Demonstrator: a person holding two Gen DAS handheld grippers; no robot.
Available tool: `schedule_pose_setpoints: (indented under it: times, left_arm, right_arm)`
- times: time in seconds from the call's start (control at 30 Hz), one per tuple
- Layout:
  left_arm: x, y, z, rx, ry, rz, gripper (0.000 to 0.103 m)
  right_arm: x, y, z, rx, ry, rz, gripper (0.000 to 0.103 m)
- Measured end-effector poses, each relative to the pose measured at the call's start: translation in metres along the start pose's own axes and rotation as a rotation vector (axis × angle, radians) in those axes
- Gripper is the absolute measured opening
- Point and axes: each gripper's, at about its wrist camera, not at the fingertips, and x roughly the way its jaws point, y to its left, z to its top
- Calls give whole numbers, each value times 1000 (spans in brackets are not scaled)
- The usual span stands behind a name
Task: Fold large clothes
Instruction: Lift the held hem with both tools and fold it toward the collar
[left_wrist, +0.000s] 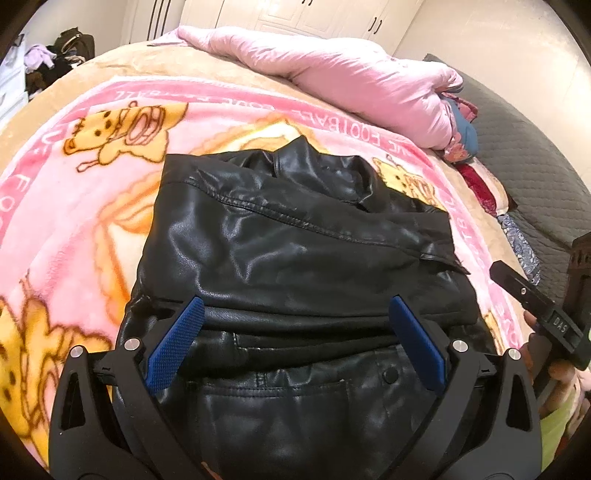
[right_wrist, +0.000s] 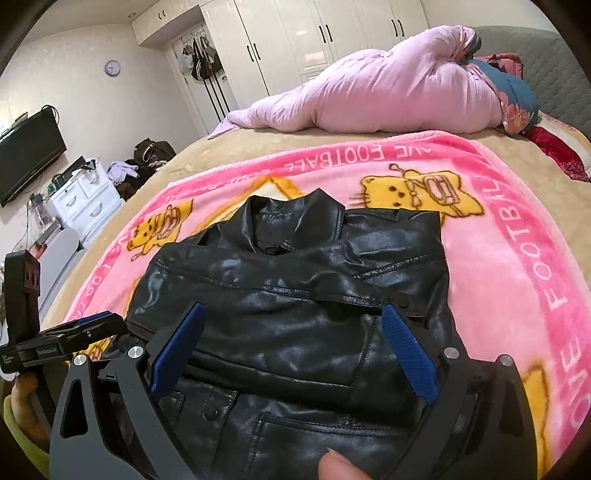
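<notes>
Both my tools are spread wide and holding nothing: the left gripper (left_wrist: 295, 336) and the right gripper (right_wrist: 293, 347) each hang over the near part of the black leather jacket (left_wrist: 295, 236), blue pads apart with only leather showing below them, not pinched. The jacket lies directly ahead of and beneath both tools, on the pink cartoon blanket (left_wrist: 74, 229), its sleeves already laid in across the body and its collar (right_wrist: 295, 210) at the far end from me. I judge the sleeve folds done and the lengthwise fold next. That calls for dropping each tool onto the near hem, one toward each corner, pinching through the stiff, slippery layers, then carrying the hem forward to the collar without dragging the sleeves loose.
</notes>
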Motion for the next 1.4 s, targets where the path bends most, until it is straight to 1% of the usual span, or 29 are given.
schedule_pose_setpoints:
  times: [0.23, 0.47, 0.73, 0.93, 1.23, 1.4]
  left_arm:
    - [-16, -9, -2, 30, -23, -11, 94]
    - [-29, -11, -7, 47, -37, -14, 94]
    - [-47, -17, -13, 70, -62, -33, 94]
    - [-54, -20, -20, 82, -61, -46, 94]
    - [-72, -17, -30, 98, -78, -52, 94]
    - [-81, -13, -35, 113, -83, -40, 94]
  right_arm:
    - [-21, 4, 1, 14, -64, 2, 96]
    - [-37, 12, -1, -8, -109, -11, 97]
    - [-57, 31, -17, -43, -151, -21, 99]
    - [-68, 43, -28, -65, -171, -12, 99]
    - [-82, 42, -44, -38, -177, -15, 99]
    - [-91, 41, -53, -26, -166, -17, 99]
